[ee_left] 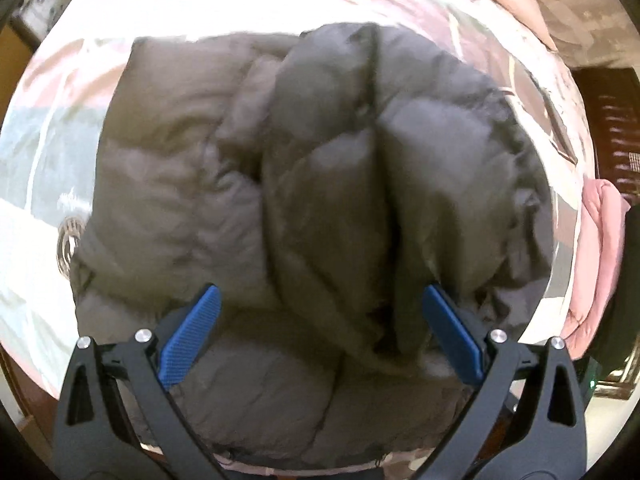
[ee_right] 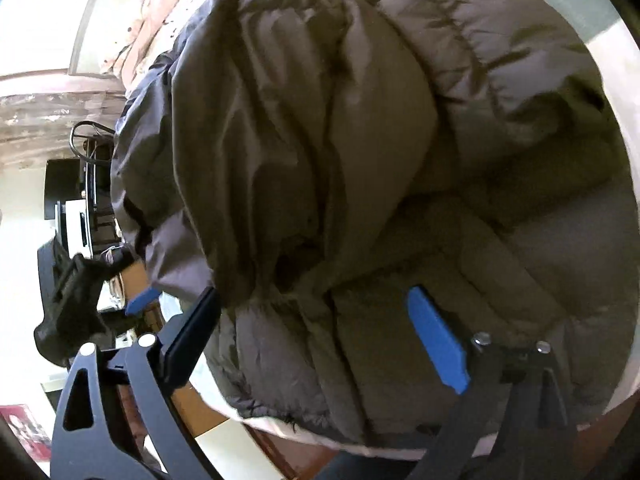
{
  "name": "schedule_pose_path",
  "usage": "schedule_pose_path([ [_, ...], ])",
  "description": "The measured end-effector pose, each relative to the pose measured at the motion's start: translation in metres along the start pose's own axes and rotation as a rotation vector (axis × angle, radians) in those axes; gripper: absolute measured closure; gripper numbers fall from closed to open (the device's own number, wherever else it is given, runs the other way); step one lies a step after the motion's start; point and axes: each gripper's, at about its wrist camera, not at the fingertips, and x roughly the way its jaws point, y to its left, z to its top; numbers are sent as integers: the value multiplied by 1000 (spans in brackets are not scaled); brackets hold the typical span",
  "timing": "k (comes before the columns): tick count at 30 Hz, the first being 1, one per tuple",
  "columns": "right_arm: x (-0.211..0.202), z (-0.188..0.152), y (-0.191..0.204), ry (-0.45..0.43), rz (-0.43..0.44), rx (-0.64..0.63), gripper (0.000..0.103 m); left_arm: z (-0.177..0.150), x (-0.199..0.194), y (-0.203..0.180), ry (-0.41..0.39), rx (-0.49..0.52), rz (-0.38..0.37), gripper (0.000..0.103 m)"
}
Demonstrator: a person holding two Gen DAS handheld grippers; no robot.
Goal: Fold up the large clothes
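A large dark grey-brown puffer jacket (ee_left: 304, 168) lies bunched and folded on a pale patterned bed sheet (ee_left: 52, 152). My left gripper (ee_left: 320, 320) is open just above the jacket's near part, its blue pads (ee_left: 192, 332) spread wide and holding nothing. In the right wrist view the same jacket (ee_right: 380, 160) fills the frame, with a folded bulge at the centre. My right gripper (ee_right: 316, 324) is open over the jacket's near edge, empty. The left gripper (ee_right: 80, 304) shows at the left of the right wrist view, beside the jacket's edge.
A pink garment (ee_left: 600, 264) lies at the right edge of the bed. Dark wooden furniture (ee_left: 608, 120) stands beyond it. A brown wooden bed frame (ee_right: 304, 448) runs under the sheet's near edge. Dark equipment and cables (ee_right: 80, 184) stand at the left.
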Motion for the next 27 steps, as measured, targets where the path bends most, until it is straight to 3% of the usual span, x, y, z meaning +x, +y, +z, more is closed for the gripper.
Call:
schedule_pose_path([
  [4, -48, 2, 3, -181, -56, -21, 9, 18, -23, -31, -117, 87, 80, 2],
  [6, -58, 5, 18, -272, -51, -61, 18, 25, -29, -46, -160, 142, 105, 2],
  [8, -63, 15, 35, -304, -30, -120, 28, 28, -22, -59, -163, 190, 122, 2],
  [12, -38, 25, 71, -287, -6, -210, 36, 13, 44, -70, 18, 235, 201, 2],
  [14, -14, 32, 89, -264, -60, -256, 36, 1, 76, -64, 97, 221, 221, 2],
  [16, 10, 32, 83, -207, -119, -269, 36, -13, 96, -47, 149, 144, 190, 2],
  [18, 42, 36, 65, -124, -220, -249, 36, -22, 103, -36, 162, 94, 169, 2],
  [20, 68, 25, 41, -74, -334, -251, 42, -29, 104, -34, 151, 108, 194, 2],
  [23, 81, 9, 22, -44, -379, -272, 42, -43, 113, -36, 172, 156, 229, 2],
  [27, 71, 6, 24, -14, -341, -246, 42, -45, 111, -26, 181, 97, 167, 2],
])
